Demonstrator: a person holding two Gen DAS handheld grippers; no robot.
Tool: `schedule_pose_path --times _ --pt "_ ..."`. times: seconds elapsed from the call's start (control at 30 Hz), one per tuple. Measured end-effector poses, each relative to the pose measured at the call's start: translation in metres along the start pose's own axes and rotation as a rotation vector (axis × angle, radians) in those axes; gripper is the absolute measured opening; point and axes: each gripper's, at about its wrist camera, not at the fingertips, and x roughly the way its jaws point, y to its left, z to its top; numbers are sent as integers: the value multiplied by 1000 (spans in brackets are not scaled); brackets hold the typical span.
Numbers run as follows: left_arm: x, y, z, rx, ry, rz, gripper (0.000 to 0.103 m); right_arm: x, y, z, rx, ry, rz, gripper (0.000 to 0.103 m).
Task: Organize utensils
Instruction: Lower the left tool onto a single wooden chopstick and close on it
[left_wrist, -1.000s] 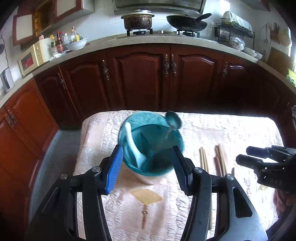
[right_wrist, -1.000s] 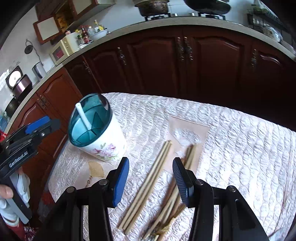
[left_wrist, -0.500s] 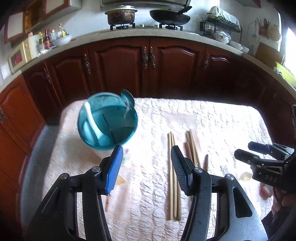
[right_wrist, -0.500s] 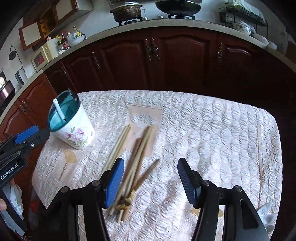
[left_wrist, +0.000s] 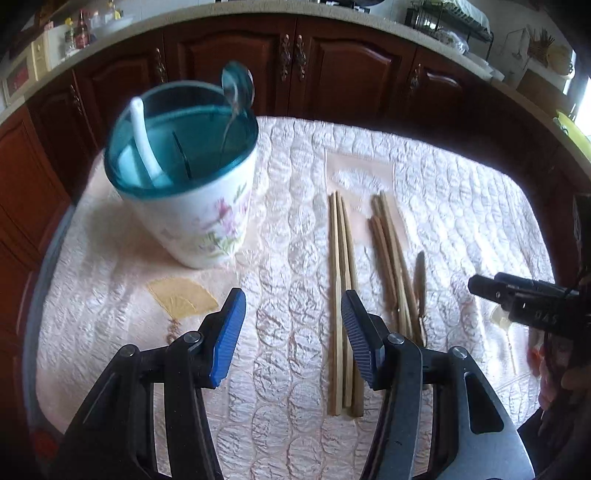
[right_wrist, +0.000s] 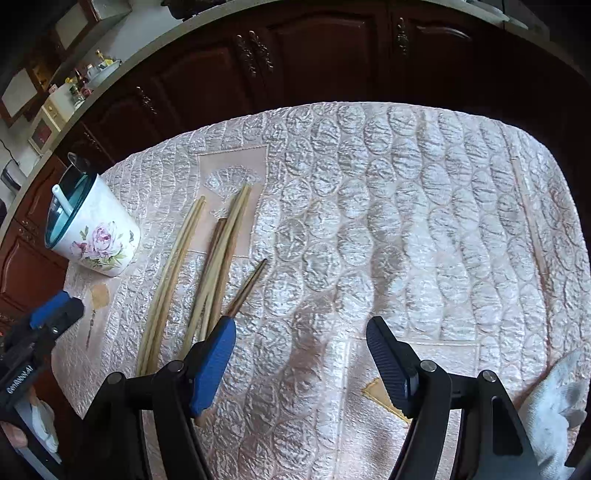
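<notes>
A white flowered utensil cup (left_wrist: 199, 218) (right_wrist: 98, 243) with a teal rim stands at the table's left. It holds a white spoon (left_wrist: 144, 140) and a metal spoon (left_wrist: 236, 92). Several wooden chopsticks lie on the cloth: a pale set (left_wrist: 341, 295) (right_wrist: 173, 269) and a browner set (left_wrist: 393, 258) (right_wrist: 221, 262). My left gripper (left_wrist: 293, 321) hovers open and empty just left of the pale set. My right gripper (right_wrist: 301, 343) is opening with nothing between its fingers, its blue finger (right_wrist: 214, 365) over the chopsticks' near ends.
A quilted pink cloth (right_wrist: 406, 221) covers the table. Dark wooden cabinets (left_wrist: 295, 62) and a counter with bottles curve behind it. A white cloth (right_wrist: 554, 402) lies at the near right edge. The other gripper (left_wrist: 524, 302) shows at the left wrist view's right.
Both grippers came down closer to the table. The left one swung right from over the cup toward the chopsticks. The right one shifted right of the chopsticks and its jaws widened.
</notes>
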Motion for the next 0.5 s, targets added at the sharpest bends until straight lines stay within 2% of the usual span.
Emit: schedule_pose_path --times 0.1,0.2,0.3,0.4,0.5 --pt "15 -1 -4 -14 30 -30 53 14 5 6 -2 29 5 68" --pt "28 -5 -5 -12 56 -50 53 27 11 11 -10 51 20 56" --pt "42 -9 -5 -12 83 -80 51 35 14 15 0 62 51 51" --pt "59 -12 -5 3 120 -96 40 42 17 17 -9 70 54 49" --pt "74 -17 -6 11 145 -128 39 46 20 18 -14 78 55 49"
